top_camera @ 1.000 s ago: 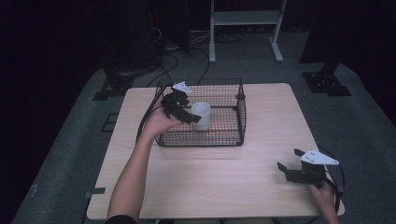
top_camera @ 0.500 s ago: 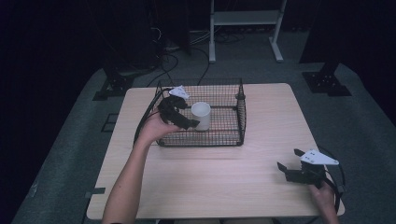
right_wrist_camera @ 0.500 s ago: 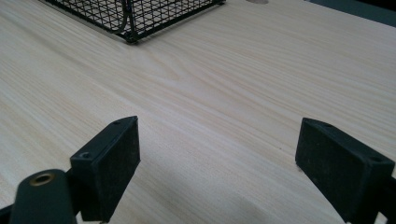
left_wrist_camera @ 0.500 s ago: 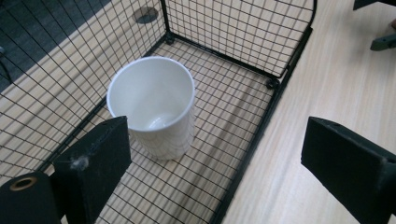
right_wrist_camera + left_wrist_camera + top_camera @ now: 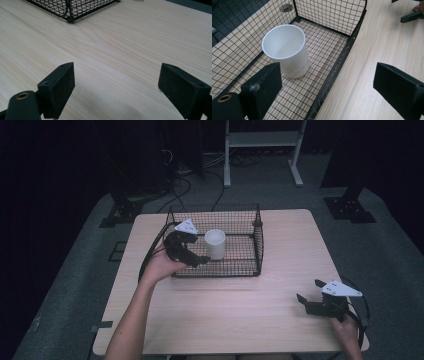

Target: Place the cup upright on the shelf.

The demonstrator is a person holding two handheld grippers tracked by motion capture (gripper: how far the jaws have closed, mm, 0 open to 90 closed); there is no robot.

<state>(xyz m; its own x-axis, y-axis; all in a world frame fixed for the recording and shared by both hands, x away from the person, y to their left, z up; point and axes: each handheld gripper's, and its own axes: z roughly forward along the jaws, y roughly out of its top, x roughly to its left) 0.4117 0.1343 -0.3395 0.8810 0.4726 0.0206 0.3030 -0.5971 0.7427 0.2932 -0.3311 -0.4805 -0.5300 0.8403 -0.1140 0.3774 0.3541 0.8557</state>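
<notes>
While the white cup (image 5: 215, 243) stands upright on the wire floor inside the black basket (image 5: 258, 247), the left gripper (image 5: 192, 257) hangs over the basket's near left edge, at about 8 o'clock from the cup. Its jaws are wide apart and hold nothing. In the left gripper view, one jaw sits above the basket floor just beside the cup (image 5: 287, 51) and the other sits over the bare table (image 5: 387, 45), with the basket wall (image 5: 339, 62) running between them. I think the cup is standing this way because it was put down open end up, so it will not roll or tip.

Half a second ago, the left gripper was closer to the cup, right at its side. A full second ago, it looked wrapped around the cup. Now it has let go and pulled back toward the person, away from the cup. The cup stayed in the same spot in the basket.

Far off at 4 o'clock on the table, the right gripper (image 5: 312, 304) rests low near the table's near right corner. Its jaws are spread wide too and hold nothing. It has not moved since the earlier pictures, so it seems to be waiting.
</notes>
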